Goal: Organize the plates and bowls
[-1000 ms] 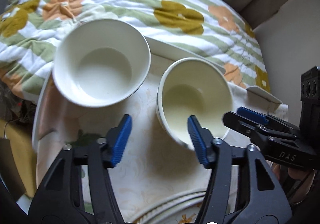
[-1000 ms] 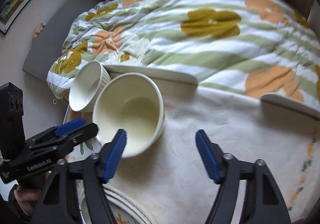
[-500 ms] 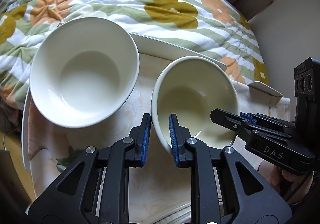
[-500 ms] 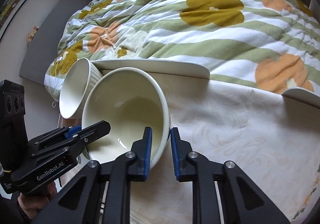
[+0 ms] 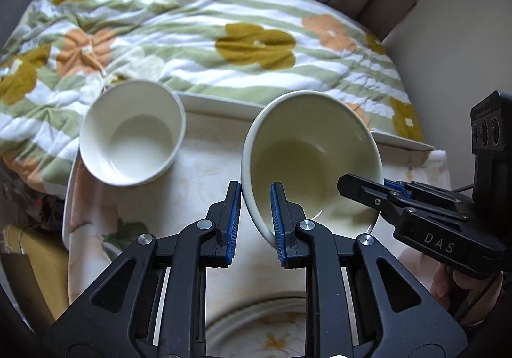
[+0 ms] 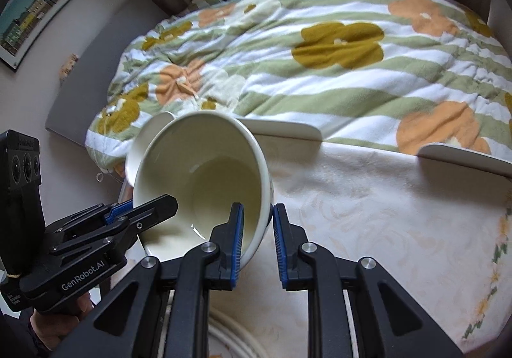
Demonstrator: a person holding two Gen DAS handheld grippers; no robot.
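Note:
A cream bowl (image 5: 310, 159) hangs tilted above the cloth-covered table, held by both grippers at opposite sides of its rim. My left gripper (image 5: 256, 198) is shut on the bowl's near left rim, one pad inside and one outside. The right gripper (image 5: 368, 188) clamps the right rim. In the right wrist view the same cream bowl (image 6: 204, 172) sits between my right gripper (image 6: 257, 214) and the left gripper (image 6: 153, 204). A smaller white bowl (image 5: 132, 134) rests on the table's far left corner; only its edge (image 6: 137, 146) shows behind the cream bowl.
A patterned plate (image 5: 256, 319) lies under the grippers near the front edge, also the plate (image 6: 230, 335). The table's white raised rim (image 5: 217, 101) borders a flowered quilt (image 5: 256, 44) behind. A person's hand (image 5: 448, 284) grips the right tool.
Both grippers went from open to shut on the cream bowl's rim. Since then the bowl has risen and tilted, and the white bowl looks smaller and farther off.

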